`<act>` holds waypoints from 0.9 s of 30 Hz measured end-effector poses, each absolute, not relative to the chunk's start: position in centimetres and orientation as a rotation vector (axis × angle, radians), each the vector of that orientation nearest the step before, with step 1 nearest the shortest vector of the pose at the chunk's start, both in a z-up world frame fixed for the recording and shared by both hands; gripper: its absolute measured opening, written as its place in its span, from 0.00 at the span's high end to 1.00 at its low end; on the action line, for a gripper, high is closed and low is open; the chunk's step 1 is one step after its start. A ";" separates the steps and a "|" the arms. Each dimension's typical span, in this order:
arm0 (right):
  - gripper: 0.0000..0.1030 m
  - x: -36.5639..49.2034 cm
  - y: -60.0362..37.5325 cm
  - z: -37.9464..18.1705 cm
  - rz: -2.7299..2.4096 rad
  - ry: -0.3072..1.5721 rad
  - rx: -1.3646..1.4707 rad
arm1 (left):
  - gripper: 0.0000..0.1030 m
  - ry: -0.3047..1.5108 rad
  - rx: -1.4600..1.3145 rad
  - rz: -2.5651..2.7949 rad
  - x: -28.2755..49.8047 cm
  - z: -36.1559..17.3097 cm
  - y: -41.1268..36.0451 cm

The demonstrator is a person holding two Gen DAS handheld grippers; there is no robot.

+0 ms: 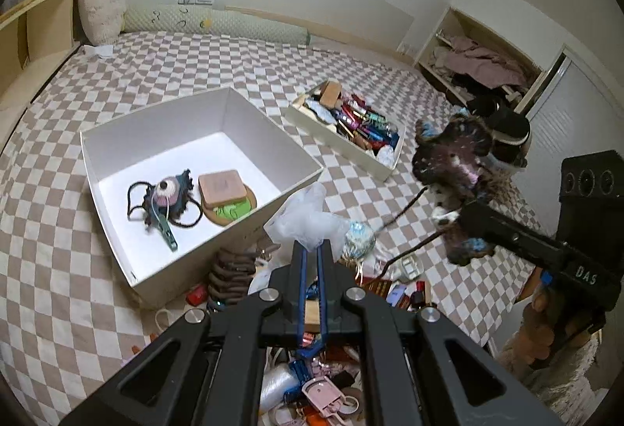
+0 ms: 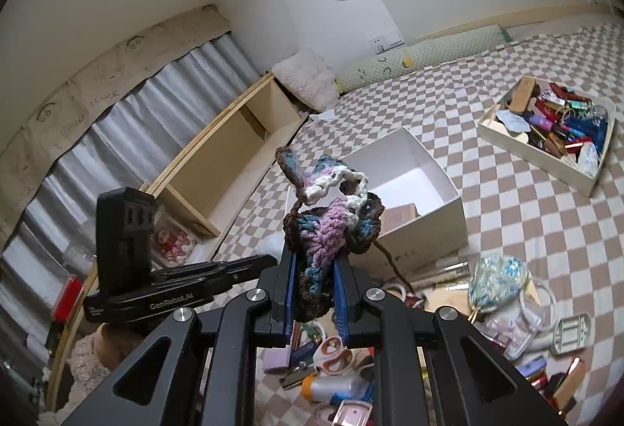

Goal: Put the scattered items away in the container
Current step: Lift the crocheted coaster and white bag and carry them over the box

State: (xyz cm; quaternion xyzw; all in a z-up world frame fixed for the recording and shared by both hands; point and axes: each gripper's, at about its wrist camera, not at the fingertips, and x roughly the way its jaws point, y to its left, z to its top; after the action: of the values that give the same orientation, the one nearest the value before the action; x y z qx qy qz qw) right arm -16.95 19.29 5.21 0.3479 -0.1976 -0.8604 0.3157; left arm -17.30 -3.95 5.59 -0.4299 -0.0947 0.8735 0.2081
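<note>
Left gripper (image 1: 312, 250): pinching plastic bag (image 1: 308, 215), held above clutter (image 1: 312, 379) at bed's (image 1: 70, 231) near edge | Right gripper (image 2: 314, 270): clamped on crochet piece (image 2: 327, 215), aloft | Box (image 1: 117, 149): mid-bed, beyond both

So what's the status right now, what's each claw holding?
Left gripper shut on plastic bag. Right gripper shut on crochet piece. White box open, nothing blocking it.
</note>
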 end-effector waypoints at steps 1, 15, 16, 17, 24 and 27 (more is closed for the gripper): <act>0.83 -17.1 19.2 5.3 -2.267 -0.517 0.916 | 0.94 -0.270 -1.189 2.437 -17.4 5.9 -4.1; 0.83 -20.0 16.5 8.7 -2.268 -0.428 0.858 | 0.95 -0.387 -1.096 2.546 -19.9 8.3 -7.3; 0.83 -20.3 16.3 8.8 -2.265 -0.426 0.856 | 0.95 -0.394 -1.091 2.557 -20.1 8.4 -7.6; 0.83 -20.6 16.1 9.0 -2.260 -0.423 0.855 | 0.94 -0.399 -1.085 2.566 -20.4 8.5 -7.8; 0.83 -22.7 14.9 10.2 -2.253 -0.379 0.825 | 0.95 -0.442 -1.030 2.631 -21.9 9.4 -9.2; 0.83 -23.6 14.3 10.8 -2.248 -0.370 0.808 | 0.95 -0.466 -1.011 2.646 -22.4 9.4 -9.7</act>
State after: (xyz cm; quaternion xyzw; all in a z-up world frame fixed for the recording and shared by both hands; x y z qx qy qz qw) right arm -23.60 14.28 10.79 0.3127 -0.1431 -0.8697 0.3542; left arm -22.42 -9.73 9.36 -0.3490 -0.1607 0.9133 0.1352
